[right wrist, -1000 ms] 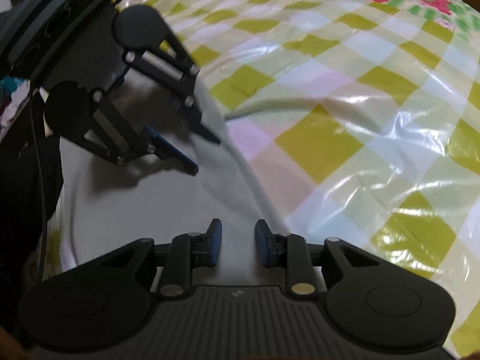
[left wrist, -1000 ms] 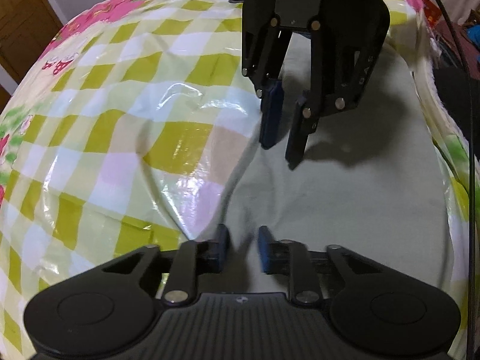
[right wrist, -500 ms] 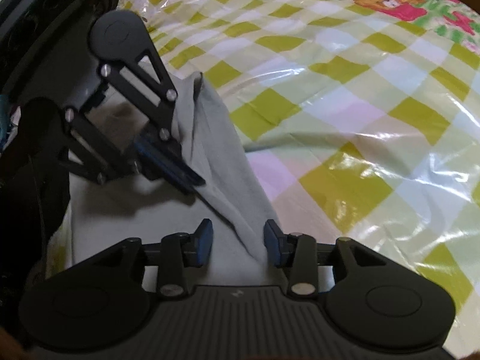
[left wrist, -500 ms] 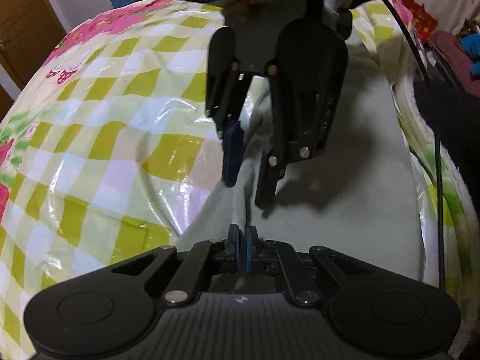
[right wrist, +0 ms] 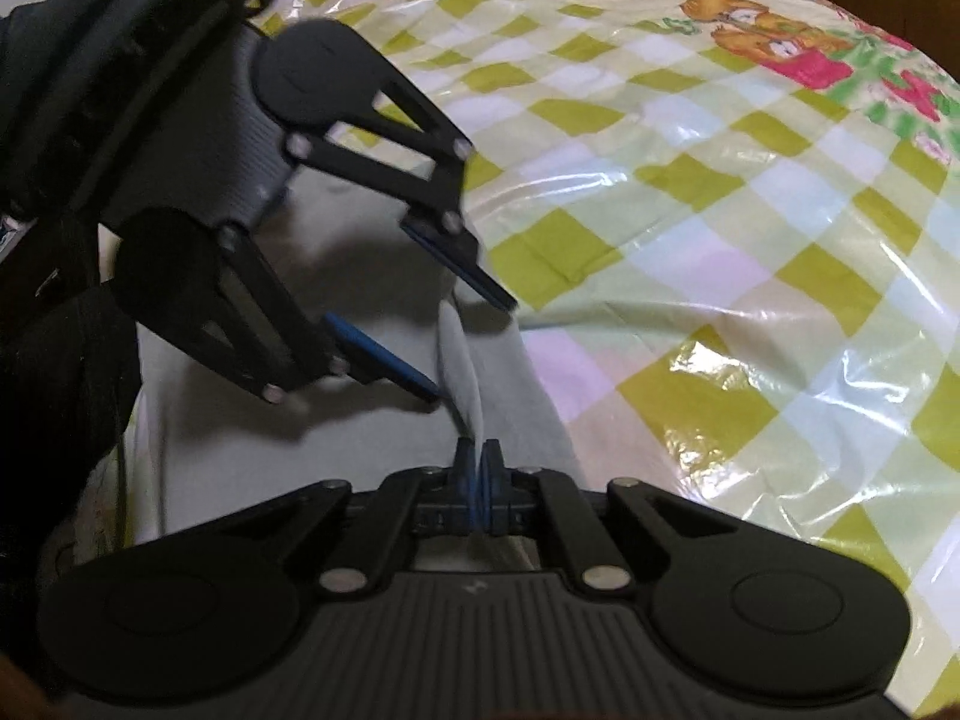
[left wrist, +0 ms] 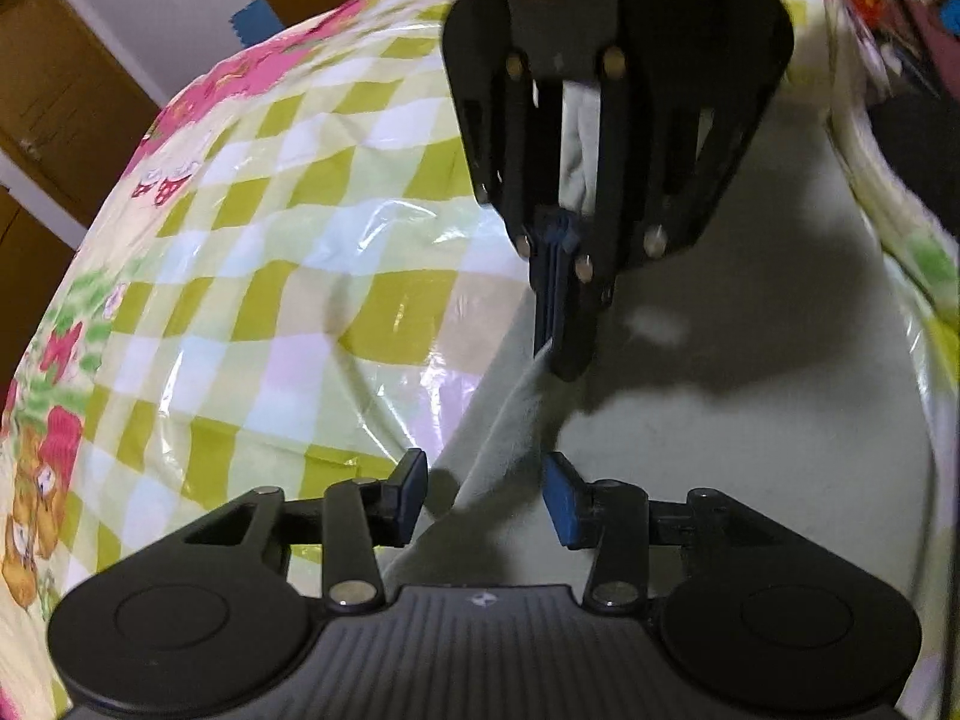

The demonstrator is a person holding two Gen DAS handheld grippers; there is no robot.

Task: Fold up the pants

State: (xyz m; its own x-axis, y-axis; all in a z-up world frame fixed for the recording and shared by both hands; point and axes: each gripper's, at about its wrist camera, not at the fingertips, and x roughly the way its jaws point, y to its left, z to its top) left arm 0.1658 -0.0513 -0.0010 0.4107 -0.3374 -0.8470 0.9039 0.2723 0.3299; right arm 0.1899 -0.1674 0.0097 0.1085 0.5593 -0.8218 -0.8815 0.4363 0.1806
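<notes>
Pale grey pants [left wrist: 750, 450] lie along the right side of a green-and-yellow checked cloth [left wrist: 300, 300]. Their left edge is pulled up into a ridge. In the left wrist view my left gripper [left wrist: 486, 495] is open, and that raised edge passes between its fingers. Ahead of it, my right gripper [left wrist: 561, 330] is shut on the same edge. The right wrist view shows my right gripper [right wrist: 480, 480] pinching a thin fold of the pants [right wrist: 240, 450]. My left gripper [right wrist: 471, 348] stands open around the fold just beyond.
The glossy checked cloth [right wrist: 720, 270] stretches wide to the side of the pants, with pink cartoon prints [right wrist: 810, 60] near its far edge. Wooden doors [left wrist: 60, 90] stand beyond the cloth. Dark clothing [right wrist: 54, 330] sits close behind the left gripper.
Half a second ago my left gripper was shut on the pants edge and the right was open. Now the right is shut on the edge and the left has opened.
</notes>
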